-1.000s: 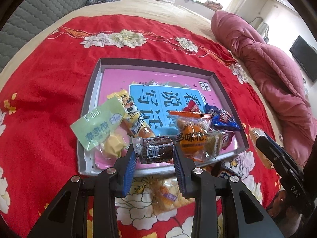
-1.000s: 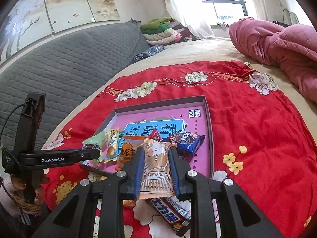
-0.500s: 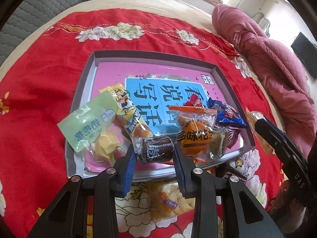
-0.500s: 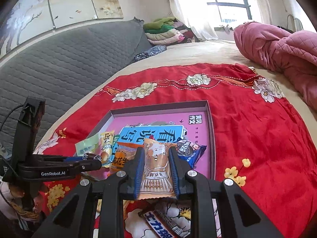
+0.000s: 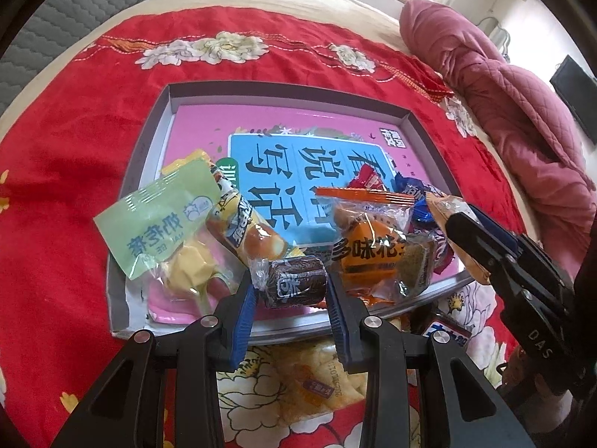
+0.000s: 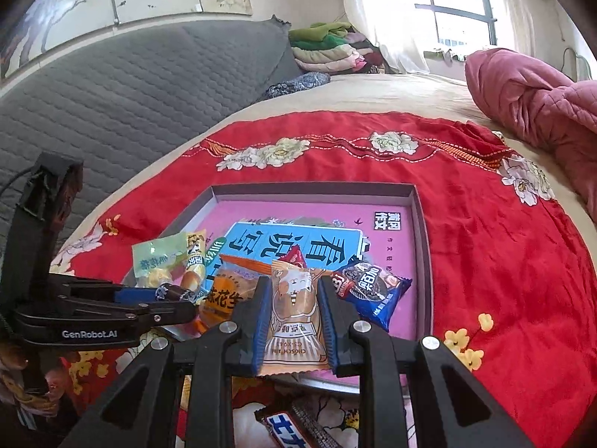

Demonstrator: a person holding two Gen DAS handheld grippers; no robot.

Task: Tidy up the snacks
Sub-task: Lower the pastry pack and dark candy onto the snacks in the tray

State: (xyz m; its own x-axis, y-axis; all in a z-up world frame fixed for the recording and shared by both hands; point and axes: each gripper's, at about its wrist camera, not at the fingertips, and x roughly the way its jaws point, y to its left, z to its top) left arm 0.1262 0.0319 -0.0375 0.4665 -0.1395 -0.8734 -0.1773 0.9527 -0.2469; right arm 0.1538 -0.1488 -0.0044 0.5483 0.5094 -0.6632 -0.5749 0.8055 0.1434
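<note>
The left gripper (image 5: 291, 291) fingers clamp a light, soft brown wrapped cake (image 5: 296, 282), the right gripper (image 6: 293, 321) fingers a slippery, crushable orange packet (image 6: 294, 313); grip both mid-body.

**Readable print across both wrist views**

On the tray (image 5: 147, 171) liner, large black characters "看说写话" inside a blue panel (image 5: 298, 171), seen upside down; in the far right corner, a small black stamp (image 6: 388, 220) with white characters, too small to read surely. Across the orange peanut packet (image 5: 369, 257), "多味花生", last character partly covered. On the tan cat packet (image 6: 294, 321), "CIOSCH" printed near the lower edge, possibly misread at this angle. Along the left gripper (image 6: 175, 295) body, "GenRobot.AI". On the right gripper (image 5: 459, 224) body, "DAS". On the pale snack bag (image 5: 317, 388), a date code, apparently "2025".
</note>
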